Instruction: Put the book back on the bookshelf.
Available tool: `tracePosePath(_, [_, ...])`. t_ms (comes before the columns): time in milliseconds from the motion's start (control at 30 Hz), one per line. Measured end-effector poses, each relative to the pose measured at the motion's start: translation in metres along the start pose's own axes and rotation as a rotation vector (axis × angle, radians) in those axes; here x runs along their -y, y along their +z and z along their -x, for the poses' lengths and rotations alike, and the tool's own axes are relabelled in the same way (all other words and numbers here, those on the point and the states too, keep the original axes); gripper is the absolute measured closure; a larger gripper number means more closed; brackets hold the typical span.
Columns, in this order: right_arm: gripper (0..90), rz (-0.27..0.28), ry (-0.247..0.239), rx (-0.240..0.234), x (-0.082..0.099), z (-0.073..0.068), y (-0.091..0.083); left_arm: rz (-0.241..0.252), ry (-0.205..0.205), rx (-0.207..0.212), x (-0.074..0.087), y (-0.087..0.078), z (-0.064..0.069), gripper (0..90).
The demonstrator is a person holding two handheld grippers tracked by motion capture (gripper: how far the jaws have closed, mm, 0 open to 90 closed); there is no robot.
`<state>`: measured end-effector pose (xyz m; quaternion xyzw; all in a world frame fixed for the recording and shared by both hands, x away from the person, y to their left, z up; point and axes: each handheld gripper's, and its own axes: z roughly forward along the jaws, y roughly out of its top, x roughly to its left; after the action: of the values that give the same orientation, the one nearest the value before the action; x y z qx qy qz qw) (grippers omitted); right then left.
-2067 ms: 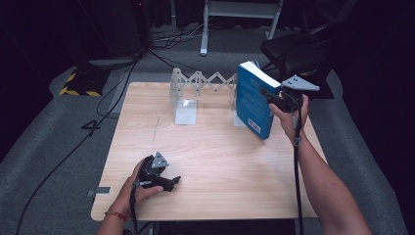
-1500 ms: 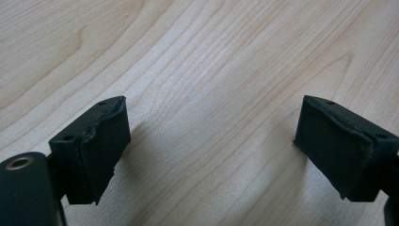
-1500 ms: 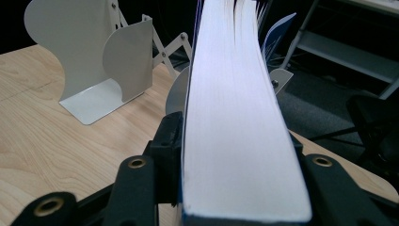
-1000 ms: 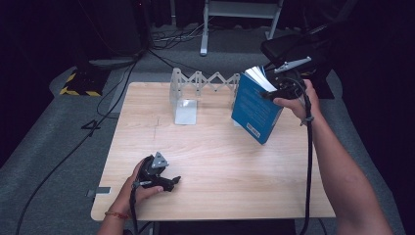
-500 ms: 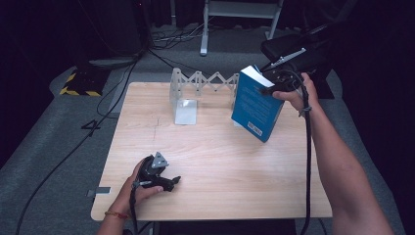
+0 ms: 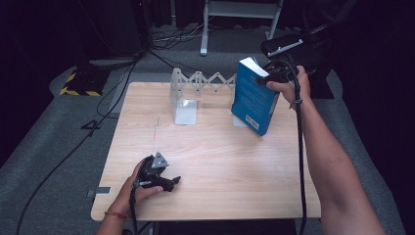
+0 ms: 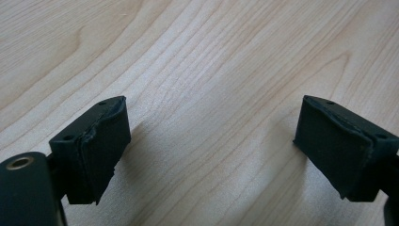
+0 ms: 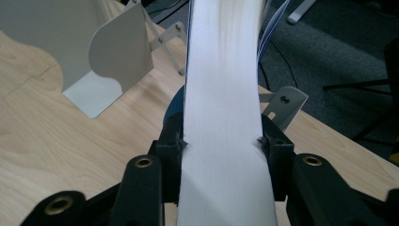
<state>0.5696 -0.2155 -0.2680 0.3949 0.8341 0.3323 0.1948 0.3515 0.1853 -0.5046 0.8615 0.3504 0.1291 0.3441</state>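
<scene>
The right gripper point(image 6: 264, 78) has the book point(image 6: 254, 100) pinched by its top far corner, over the far right of the table point(image 6: 220, 161). Its jaws have just been closing, and in the right gripper view the pads press into the white page block point(image 8: 221, 117) from both sides, squeezing it a little where they bite. The book hangs tilted, blue cover facing left and near, its lower corner down close to the wood; whether it touches the table I cannot tell. Just left of it, along the far edge, stands the rack point(image 6: 203, 81), a zigzag of metal links with a pale bookend plate point(image 6: 185, 110) at its left end. The right gripper view shows that plate point(image 8: 106, 61) standing upright beyond the book. Over at the near left, the left gripper point(image 6: 169, 182) lies low on the table in the person's left hand point(image 6: 137, 188), well apart from the book. Its jaws stand wide apart with nothing between them, and the left gripper view shows bare wood grain point(image 7: 211, 94) between the two black pads point(image 7: 94, 146).
</scene>
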Motion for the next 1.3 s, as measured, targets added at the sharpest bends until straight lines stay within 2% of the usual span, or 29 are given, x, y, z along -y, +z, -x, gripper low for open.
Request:
tracePosePath(200, [61.2, 0.029, 0.002, 0.063, -0.009, -0.006, 0.009, -0.003, 0.009, 0.005, 0.0, -0.001, 0.0, 11.4])
tracePosePath(367, [61.1, 0.038, 0.027, 0.085, -0.007, -0.006, 0.022, -0.002, 0.011, 0.005, 0.001, -0.001, 0.001, 11.4])
tracePosePath(500, [61.0, 0.043, 0.037, 0.095, -0.003, -0.007, 0.028, -0.003, 0.01, 0.007, 0.001, -0.001, 0.001, 11.4])
tracePosePath(700, [60.5, 0.056, 0.073, 0.096, 0.003, -0.002, 0.027, -0.001, 0.01, 0.006, 0.001, -0.001, 0.001, 11.3])
tracePosePath(767, [59.8, 0.063, 0.081, 0.093, 0.009, 0.001, 0.024, -0.001, 0.011, 0.006, 0.001, -0.001, 0.001, 11.3])
tracePosePath(1200, [56.1, 0.046, 0.045, 0.11, 0.018, -0.001, 0.015, -0.001, 0.011, 0.005, 0.001, -0.001, 0.001, 11.4])
tracePosePath(1300, [54.4, 0.031, 0.022, 0.114, 0.018, -0.002, 0.012, -0.001, 0.011, 0.005, 0.001, -0.001, 0.001, 11.4])
